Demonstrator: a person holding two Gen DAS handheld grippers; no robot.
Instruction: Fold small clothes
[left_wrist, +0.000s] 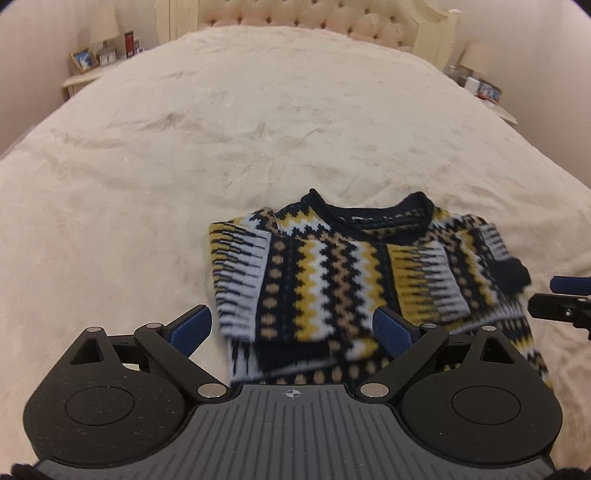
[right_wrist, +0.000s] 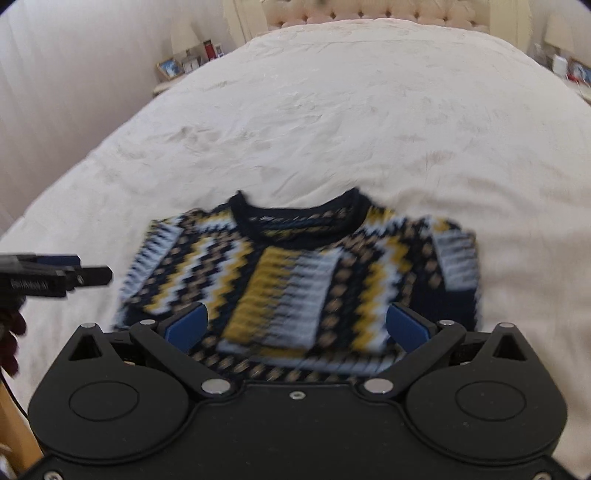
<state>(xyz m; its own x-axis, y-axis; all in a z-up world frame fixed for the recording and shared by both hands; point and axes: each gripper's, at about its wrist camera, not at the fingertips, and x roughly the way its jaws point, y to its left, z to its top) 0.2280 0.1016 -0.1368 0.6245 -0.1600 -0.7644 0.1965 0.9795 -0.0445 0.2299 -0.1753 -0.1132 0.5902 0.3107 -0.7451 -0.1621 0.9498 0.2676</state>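
A small knitted sweater (left_wrist: 343, 273), patterned in navy, yellow, white and tan with a dark collar, lies on the cream bed cover (left_wrist: 221, 129). Both sleeves are folded in over the body. My left gripper (left_wrist: 291, 328) is open and empty, its blue pads astride the sweater's lower left part. In the right wrist view the sweater (right_wrist: 303, 280) is blurred. My right gripper (right_wrist: 295, 326) is open and empty over its near hem. The right gripper also shows at the right edge of the left wrist view (left_wrist: 565, 299), and the left gripper shows at the left edge of the right wrist view (right_wrist: 62, 277).
A tufted headboard (left_wrist: 314, 18) stands at the far end of the bed. Nightstands with lamps, photo frames and small items stand at the far left (left_wrist: 96, 55) and the far right (left_wrist: 484, 85). Wide bare cover lies beyond and left of the sweater.
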